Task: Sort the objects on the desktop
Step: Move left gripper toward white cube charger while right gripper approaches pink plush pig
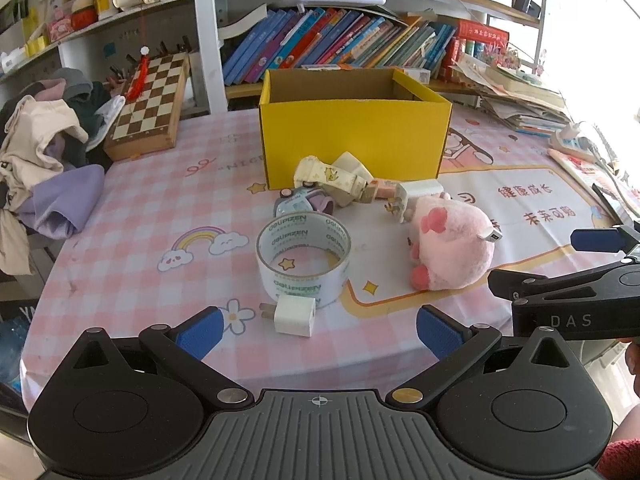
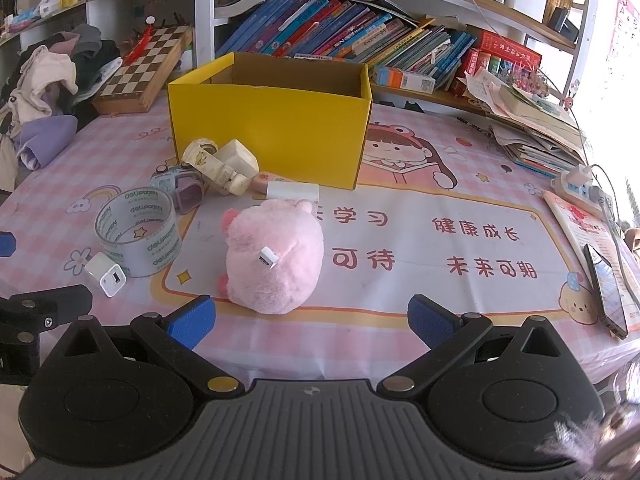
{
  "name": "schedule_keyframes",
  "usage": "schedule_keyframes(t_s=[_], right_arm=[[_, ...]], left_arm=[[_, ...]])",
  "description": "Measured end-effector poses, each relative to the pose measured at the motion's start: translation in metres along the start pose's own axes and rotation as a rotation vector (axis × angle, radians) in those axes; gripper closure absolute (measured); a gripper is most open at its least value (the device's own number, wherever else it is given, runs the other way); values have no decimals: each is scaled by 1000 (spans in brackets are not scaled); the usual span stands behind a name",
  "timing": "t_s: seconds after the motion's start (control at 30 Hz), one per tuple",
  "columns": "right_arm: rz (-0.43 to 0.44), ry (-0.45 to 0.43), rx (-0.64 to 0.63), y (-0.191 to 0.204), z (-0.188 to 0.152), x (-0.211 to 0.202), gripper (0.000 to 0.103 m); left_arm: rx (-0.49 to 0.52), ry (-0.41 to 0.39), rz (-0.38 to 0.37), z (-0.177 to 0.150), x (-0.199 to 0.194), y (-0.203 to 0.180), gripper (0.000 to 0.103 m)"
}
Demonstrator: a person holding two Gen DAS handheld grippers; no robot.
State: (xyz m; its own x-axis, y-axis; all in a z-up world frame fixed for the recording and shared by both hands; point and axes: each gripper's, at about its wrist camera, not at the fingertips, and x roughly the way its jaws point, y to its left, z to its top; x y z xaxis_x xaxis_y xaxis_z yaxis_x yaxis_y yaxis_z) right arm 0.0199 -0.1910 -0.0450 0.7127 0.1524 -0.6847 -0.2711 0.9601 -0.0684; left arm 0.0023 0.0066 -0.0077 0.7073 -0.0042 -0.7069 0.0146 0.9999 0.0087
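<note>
With both the left gripper (image 1: 318, 330) and right gripper (image 2: 312, 322) spread empty, the small white plastic charger cube (image 1: 295, 315) at lower centre could skid off the pads.

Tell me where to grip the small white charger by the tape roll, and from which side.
Grip the small white charger across its two flat side faces, coming from the near edge with the left gripper, which is open right before it. It lies flat, prongs pointing left, its back against the tape roll, so avoid the far side.
</note>
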Motion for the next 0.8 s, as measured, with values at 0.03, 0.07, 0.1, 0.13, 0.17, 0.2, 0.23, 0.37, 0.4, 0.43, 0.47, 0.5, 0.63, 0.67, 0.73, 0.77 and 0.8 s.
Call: schedule_keyframes(t_s=[0.03,0.07,0.1,0.13,0.17,0.2,0.23,0.37,0.4,0.43,0.47,0.5,0.63,0.67,0.73,0.77,0.8], right_arm=[[0,0,-1,1,0,0,0],[0,0,-1,1,0,0,0],[0,0,-1,1,0,0,0],[-1,0,-2,1,0,1,0],[-1,1,-2,1,0,1,0],[-1,1,-2,1,0,1,0],[-1,1,-2,1,0,1,0],[0,4,-7,3,1,1,0],[0,4,-8,3,1,1,0],[0,4,-8,3,2,1,0],[0,3,-8,4,2,1,0],[0,2,-9,4,2,1,0],[1,6,-10,5,3,2,0],[1,7,-11,6,3,2,0],[-2,8,-11,6,3,2,0],[1,9,-8,6,3,3,0],[6,11,-4,5,4,3,0]], left_arm=[[0,1,1,0,0,0,0],[-1,2,2,0,1,1,0],[-2,3,2,0,1,1,0],[-3,4,2,0,1,1,0],[-4,4,2,0,1,2,0],[-4,4,1,0,1,2,0],[-5,5,1,0,1,2,0],[-5,6,1,1,2,3,0],[-5,6,1,1,2,3,0],[-5,6,1,1,2,3,0],[-5,5,2,1,2,4,0],[-4,5,2,1,2,4,0],[-1,10,-2,1,3,4,0],[0,11,-4,1,3,5,0],[0,14,-6,1,4,5,0],[0,17,-5,1,5,5,0],[-1,19,-4,1,5,6,0]])
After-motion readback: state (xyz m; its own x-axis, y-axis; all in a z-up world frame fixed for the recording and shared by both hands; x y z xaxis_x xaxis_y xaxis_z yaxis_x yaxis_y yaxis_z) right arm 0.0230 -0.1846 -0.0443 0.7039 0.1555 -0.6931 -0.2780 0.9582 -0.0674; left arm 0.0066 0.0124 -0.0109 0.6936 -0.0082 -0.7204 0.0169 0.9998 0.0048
